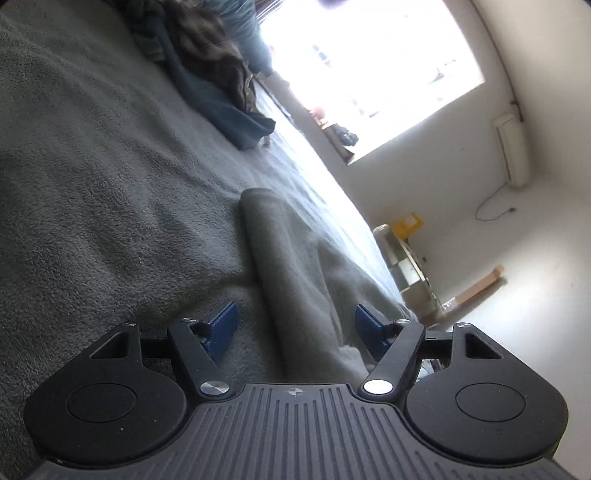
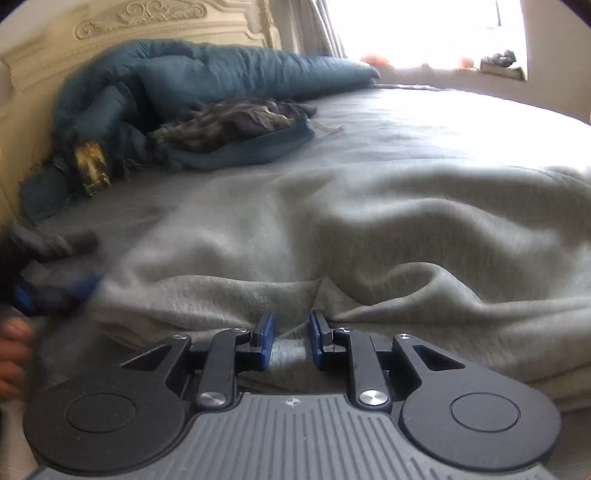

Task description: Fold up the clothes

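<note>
Ribbed grey plastic and two black discs fill the bottom of both views, the body of each tool cut off by the frame edge. On the right gripper (image 2: 291,341) the blue pads stand close together with a bunched fold of the pale grey sweatshirt (image 2: 388,236) pinched between them; the pads do not quite meet, since cloth fills the gap. This garment is a soft knit with a fine looped texture, lying in loose waves across the bed (image 2: 424,122), and its far right side runs out of frame.

At the left edge of the right view, a blurred dark shape with a streak of blue is the left gripper (image 2: 55,284), smeared too much to read its fingers there; below it part of a hand (image 2: 13,354) shows, cut off by the frame. In its own tilted view, the left gripper (image 1: 295,332) has its blue pads spread wide apart, with a rolled ridge of the sweatshirt (image 1: 291,266) running up between them, touching neither that I can tell.

Farther off lie a rumpled teal quilt (image 2: 207,70) and a crumpled brownish patterned garment (image 2: 229,123) against a carved cream headboard (image 2: 155,14). The window (image 1: 373,66) is blown out white, so nothing beyond shows. No writing is legible anywhere.
</note>
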### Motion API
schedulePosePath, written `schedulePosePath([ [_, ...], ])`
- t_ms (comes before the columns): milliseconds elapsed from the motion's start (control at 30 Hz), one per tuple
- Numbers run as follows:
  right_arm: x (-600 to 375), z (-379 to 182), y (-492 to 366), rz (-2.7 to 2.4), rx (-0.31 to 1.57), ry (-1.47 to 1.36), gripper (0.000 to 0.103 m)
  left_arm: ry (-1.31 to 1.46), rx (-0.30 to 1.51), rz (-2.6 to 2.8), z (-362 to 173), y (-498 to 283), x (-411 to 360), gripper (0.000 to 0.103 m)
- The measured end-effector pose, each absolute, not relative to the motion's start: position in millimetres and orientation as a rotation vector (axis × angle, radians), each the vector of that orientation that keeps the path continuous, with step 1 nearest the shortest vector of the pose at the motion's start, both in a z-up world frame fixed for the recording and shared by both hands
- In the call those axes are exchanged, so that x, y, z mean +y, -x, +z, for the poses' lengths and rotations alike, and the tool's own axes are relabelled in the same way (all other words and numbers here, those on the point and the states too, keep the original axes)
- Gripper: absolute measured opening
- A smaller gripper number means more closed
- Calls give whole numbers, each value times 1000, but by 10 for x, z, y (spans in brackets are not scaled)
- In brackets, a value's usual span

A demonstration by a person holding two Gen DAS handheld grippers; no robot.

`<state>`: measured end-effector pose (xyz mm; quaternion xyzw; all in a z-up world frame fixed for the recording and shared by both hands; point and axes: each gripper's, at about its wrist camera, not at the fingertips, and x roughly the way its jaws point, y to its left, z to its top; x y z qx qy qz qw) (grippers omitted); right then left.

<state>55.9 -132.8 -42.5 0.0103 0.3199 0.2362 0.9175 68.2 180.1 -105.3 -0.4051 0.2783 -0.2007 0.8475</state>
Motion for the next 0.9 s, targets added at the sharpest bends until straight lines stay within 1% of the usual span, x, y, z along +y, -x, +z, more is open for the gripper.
schedulePosePath([
  [67, -1285, -400, -520, 473, 644, -15, 22, 838, 592, -423, -1009, -661, 1796, 70],
  [100, -1261, -380, -492, 470, 633, -10, 25, 829, 595, -423, -987, -650, 1793, 71],
  [167, -1140, -262, -286, 499, 553, 49, 27, 821, 604, -422, -961, -646, 1786, 71],
  [200, -1069, -212, -168, 509, 508, 91, 37, 821, 613, -422, -957, -657, 1778, 71],
  [233, -990, -167, -56, 520, 464, 134, 50, 822, 623, -423, -954, -671, 1770, 71],
  [300, -735, -137, 99, 552, 388, 225, 53, 825, 643, -430, -953, -723, 1739, 71],
  [367, -499, -171, 226, 569, 335, 322, 65, 835, 671, -442, -960, -778, 1703, 71],
  [400, -390, -207, 234, 567, 330, 360, 73, 843, 686, -453, -968, -810, 1684, 71],
  [533, 44, -351, 263, 558, 306, 510, 73, 872, 739, -490, -1002, -900, 1623, 71],
  [667, 346, -544, 240, 543, 294, 632, 77, 920, 743, -529, -998, -927, 1620, 71],
  [733, 455, -616, 240, 534, 279, 677, 84, 936, 746, -543, -993, -940, 1625, 71],
  [867, 626, -727, 156, 477, 271, 719, 83, 968, 752, -570, -989, -969, 1632, 71],
  [900, 664, -748, 131, 461, 270, 725, 82, 973, 753, -575, -987, -973, 1634, 71],
])
